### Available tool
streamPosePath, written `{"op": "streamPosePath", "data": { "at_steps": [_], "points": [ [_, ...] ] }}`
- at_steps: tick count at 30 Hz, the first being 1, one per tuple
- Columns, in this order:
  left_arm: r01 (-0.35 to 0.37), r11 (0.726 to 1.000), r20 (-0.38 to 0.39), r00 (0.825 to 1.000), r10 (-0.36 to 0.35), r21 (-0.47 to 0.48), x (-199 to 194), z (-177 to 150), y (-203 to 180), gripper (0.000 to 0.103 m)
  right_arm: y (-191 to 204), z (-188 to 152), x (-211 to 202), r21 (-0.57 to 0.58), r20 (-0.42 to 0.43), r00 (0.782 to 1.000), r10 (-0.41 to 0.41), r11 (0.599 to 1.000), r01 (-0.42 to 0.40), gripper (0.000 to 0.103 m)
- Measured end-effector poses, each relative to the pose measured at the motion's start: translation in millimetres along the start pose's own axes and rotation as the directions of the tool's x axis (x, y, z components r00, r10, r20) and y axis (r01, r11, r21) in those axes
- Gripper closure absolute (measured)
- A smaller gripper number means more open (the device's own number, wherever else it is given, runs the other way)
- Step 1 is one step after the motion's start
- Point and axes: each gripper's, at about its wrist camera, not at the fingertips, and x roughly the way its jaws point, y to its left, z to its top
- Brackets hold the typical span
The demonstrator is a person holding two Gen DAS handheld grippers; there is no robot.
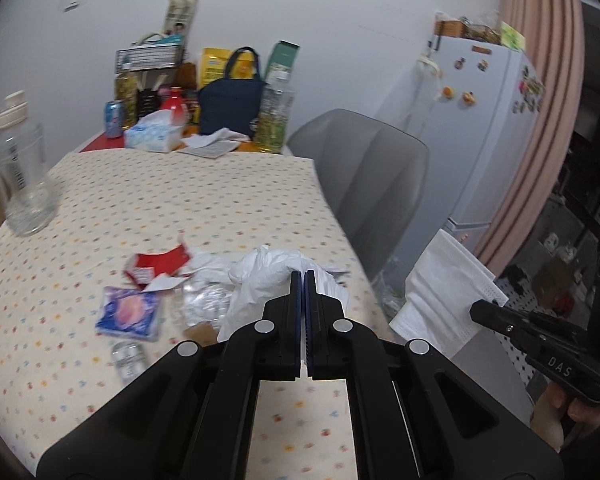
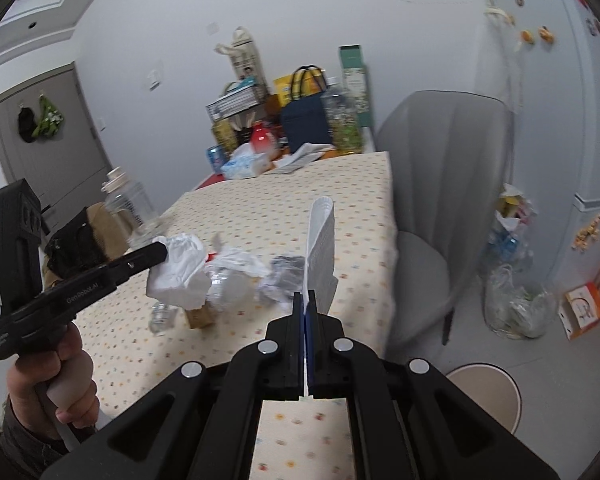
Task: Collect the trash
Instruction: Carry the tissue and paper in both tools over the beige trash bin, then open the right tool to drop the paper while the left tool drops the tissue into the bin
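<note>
My left gripper is shut on a crumpled white tissue, lifted above the dotted tablecloth. The right wrist view shows that same left gripper with the tissue hanging from its tip. My right gripper is shut on a white face mask that stands edge-on above its fingers. From the left wrist view the mask spreads flat off the table's right edge, held by the right gripper. A red wrapper, a blue-pink packet and crumpled clear plastic lie on the table.
A grey chair stands at the table's right side. A clear bag of trash sits on the floor by the fridge. A clear bottle stands at the table's left. Bags, a tissue box and jars crowd the far end.
</note>
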Motion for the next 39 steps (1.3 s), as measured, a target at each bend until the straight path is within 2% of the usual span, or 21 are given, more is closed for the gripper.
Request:
{"op": "streamPosePath", "data": {
  "at_steps": [6,16,24,27,29,30,35,39],
  "points": [
    [0.073,0.996,-0.054,0.996,-0.07,0.056,31.2,2.0,-46.9,0.1,-46.6,-8.9,-15.0,0.071,0.014,0.997,-0.075,0.995,0.074,0.101],
    [0.129,0.985,-0.134,0.984,-0.114,0.113,75.6,0.2,-100.1,0.101,-121.7,-32.7,-21.1,0.167,-0.007,0.983,-0.183,0.969,0.182,0.101],
    [0.141,0.979,-0.189,0.976,-0.112,0.148,101.1,-6.1,-125.2,0.101,-175.1,-58.4,6.7,0.251,-0.065,0.97,-0.233,0.937,0.242,0.099],
    [0.137,0.978,-0.199,0.974,-0.105,0.158,106.5,-7.6,-130.4,0.1,-198.8,-74.7,31.5,0.291,-0.143,0.963,-0.229,0.92,0.262,0.096],
    [0.136,0.977,-0.207,0.973,-0.101,0.163,109.4,-9.0,-134.2,0.1,-213.3,-86.9,45.2,0.313,-0.191,0.953,-0.234,0.906,0.285,0.068],
    [0.136,0.977,-0.21,0.973,-0.1,0.166,110.3,-9.5,-135.7,0.1,-220.8,-93.8,49.2,0.331,-0.202,0.949,-0.243,0.895,0.3,0.038],
    [0.149,0.972,-0.235,0.966,-0.104,0.182,120.3,-15.2,-148.6,0.101,-239.3,-111.1,42.1,0.39,-0.201,0.943,-0.265,0.862,0.325,0.039],
    [0.182,0.964,-0.262,0.956,-0.128,0.193,130.2,-20.8,-165.7,0.1,-245.1,-108.1,17.6,0.384,-0.184,0.928,-0.324,0.845,0.371,0.038]
  ]
}}
